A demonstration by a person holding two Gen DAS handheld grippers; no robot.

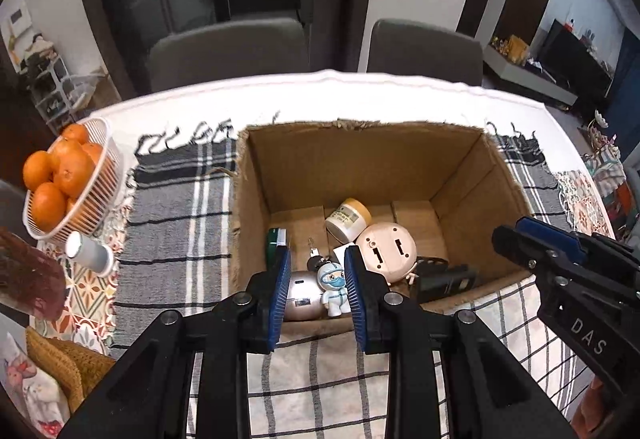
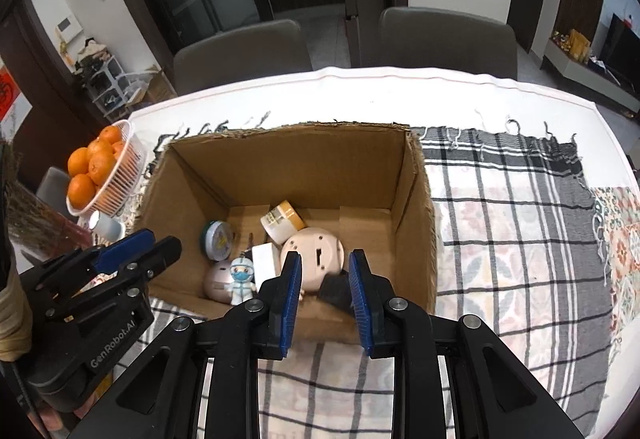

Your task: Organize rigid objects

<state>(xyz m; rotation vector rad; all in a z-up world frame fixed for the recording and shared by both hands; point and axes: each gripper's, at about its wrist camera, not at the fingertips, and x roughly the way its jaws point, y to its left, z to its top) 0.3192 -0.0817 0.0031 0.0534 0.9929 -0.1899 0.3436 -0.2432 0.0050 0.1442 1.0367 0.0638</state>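
Note:
An open cardboard box [image 1: 360,163] [image 2: 288,163] stands on the checked cloth. Inside lie a masked medic figurine [image 1: 333,285] [image 2: 241,279], a pink round clock [image 1: 386,249] [image 2: 314,255], a yellow-lidded jar [image 1: 347,219] [image 2: 282,224], a green round tin [image 1: 276,241] [image 2: 217,241], a silver round object [image 1: 300,295] [image 2: 216,283] and a black object [image 1: 446,279] [image 2: 336,289]. My left gripper [image 1: 317,299] [image 2: 132,247] is open and empty above the box's near edge. My right gripper [image 2: 325,297] [image 1: 516,239] is open and empty above the near edge too.
A white basket of oranges [image 1: 70,179] [image 2: 102,171] sits at the left with a white cup [image 1: 90,253] [image 2: 107,226] beside it. Two grey chairs [image 1: 228,47] [image 2: 448,35] stand behind the table. The checked cloth [image 2: 512,223] stretches to the right of the box.

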